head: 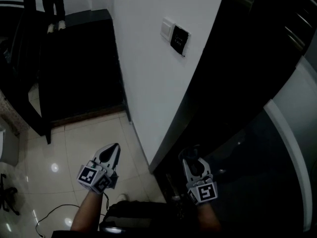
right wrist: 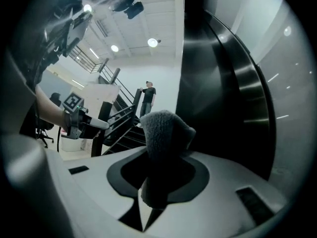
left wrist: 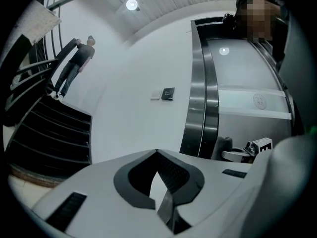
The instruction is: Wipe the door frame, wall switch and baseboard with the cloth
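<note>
Two grippers show low in your head view, one on each side of the wall's corner. Your left gripper (head: 115,148) hangs over the tiled floor (head: 59,148), just beside the white wall (head: 148,68). In its own view (left wrist: 157,153) the jaw tips meet and nothing is pinched between them; only a sliver of wall shows through the gap lower down.

Your right gripper (head: 190,158) is clamped on the cloth (right wrist: 166,130). The jaws are closed on its lower part, and a thick grey fold stands up above them (right wrist: 157,180). In the head view the cloth (head: 191,152) is a dark lump at the gripper's tip, set against the dark door frame (head: 218,78). Neither view lets you tell whether the cloth touches the frame or sits just off it.

The wall switch (head: 174,35) is on the white wall well above both grippers, and neither touches it. Far behind, a person (head: 53,6) stands on the dark staircase (head: 79,68).
</note>
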A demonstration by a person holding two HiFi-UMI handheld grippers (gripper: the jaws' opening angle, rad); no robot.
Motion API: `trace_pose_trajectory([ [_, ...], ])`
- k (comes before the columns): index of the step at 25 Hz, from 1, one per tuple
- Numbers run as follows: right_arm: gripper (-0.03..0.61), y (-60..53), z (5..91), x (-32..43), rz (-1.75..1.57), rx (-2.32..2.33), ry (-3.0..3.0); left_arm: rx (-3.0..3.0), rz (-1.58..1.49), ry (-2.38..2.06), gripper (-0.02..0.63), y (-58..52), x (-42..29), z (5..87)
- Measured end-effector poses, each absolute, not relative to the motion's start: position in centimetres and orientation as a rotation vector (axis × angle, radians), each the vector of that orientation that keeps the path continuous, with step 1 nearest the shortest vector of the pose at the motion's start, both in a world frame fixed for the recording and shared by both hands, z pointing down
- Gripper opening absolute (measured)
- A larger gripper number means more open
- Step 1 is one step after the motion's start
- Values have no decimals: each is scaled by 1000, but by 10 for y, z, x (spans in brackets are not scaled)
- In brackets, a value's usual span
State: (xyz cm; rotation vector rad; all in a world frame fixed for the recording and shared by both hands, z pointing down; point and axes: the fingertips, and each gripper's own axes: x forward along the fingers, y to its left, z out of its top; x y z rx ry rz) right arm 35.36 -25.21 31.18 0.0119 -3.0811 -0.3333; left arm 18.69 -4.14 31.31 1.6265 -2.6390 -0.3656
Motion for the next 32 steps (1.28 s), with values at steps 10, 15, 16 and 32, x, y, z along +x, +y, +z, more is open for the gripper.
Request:
trace_pose_trajectory([
  [10, 91, -146, 341, 246, -344, -394, -3023, 1564, -295, -2702, -9, 27, 104, 323],
  [15, 91, -135, 339, 157, -223, -103, -3071, 1667, -233, -2685, -9, 72, 16, 306],
  [16, 91, -131, 335, 140, -183, -40, -3090, 1680, -240, -2680, -9, 83, -3, 301],
  [32, 91, -210, 238, 5, -351, 580, -3165, 2056, -414, -2424, -9, -16, -210, 254],
])
